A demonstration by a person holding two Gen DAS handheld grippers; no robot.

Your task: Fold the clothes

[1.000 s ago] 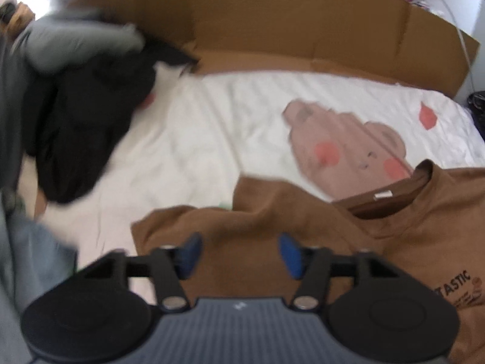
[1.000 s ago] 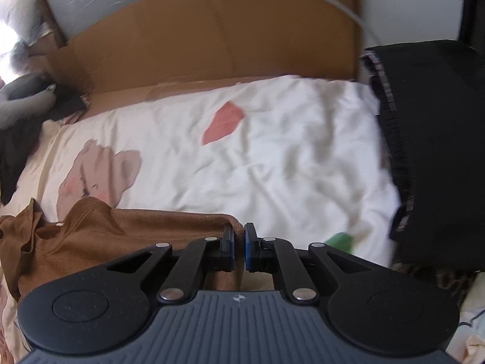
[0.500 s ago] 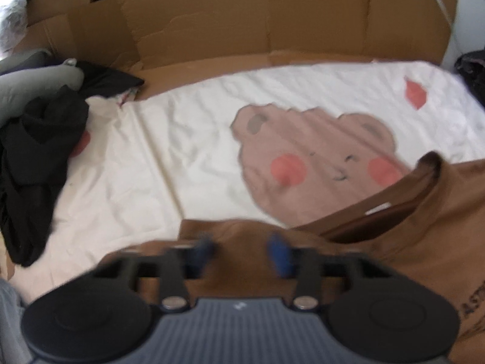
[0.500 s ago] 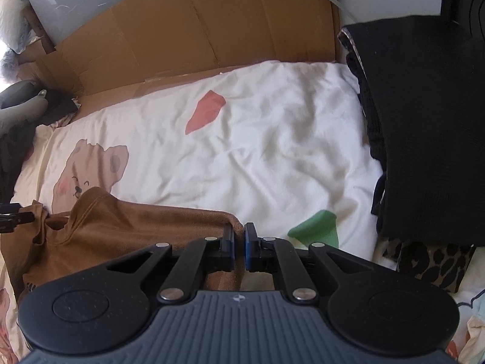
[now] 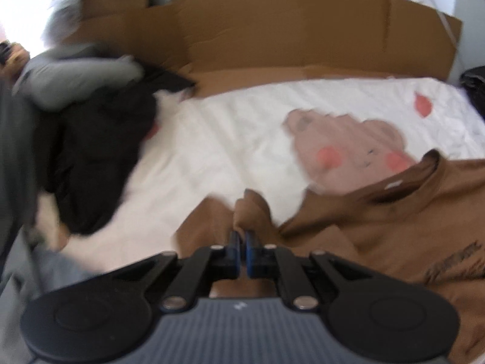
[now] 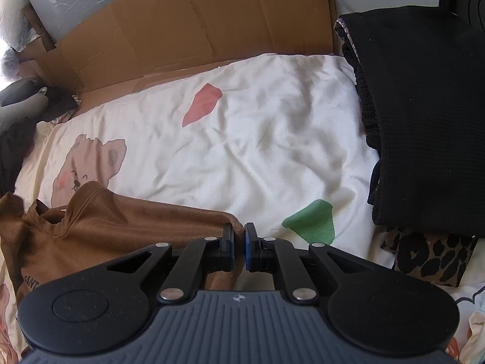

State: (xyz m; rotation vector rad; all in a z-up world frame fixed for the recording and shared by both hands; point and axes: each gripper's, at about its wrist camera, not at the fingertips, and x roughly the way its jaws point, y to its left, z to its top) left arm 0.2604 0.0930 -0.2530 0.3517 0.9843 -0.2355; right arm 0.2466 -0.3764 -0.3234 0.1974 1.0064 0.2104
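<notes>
Tools both clamped on shirt (image 5: 379, 230) edges: left tool (image 5: 241, 239) pinching a raised fold, right tool (image 6: 239, 242) the sleeve edge; bare sheet (image 6: 257, 139) beyond shirt.

Your left wrist view is smeared by motion blur, worst at the dark clothes pile (image 5: 100, 157); white glare burns out the corner above it. Your right wrist view is sharp, daylit, soft-shadowed. Fisheye bends both views' edges
</notes>
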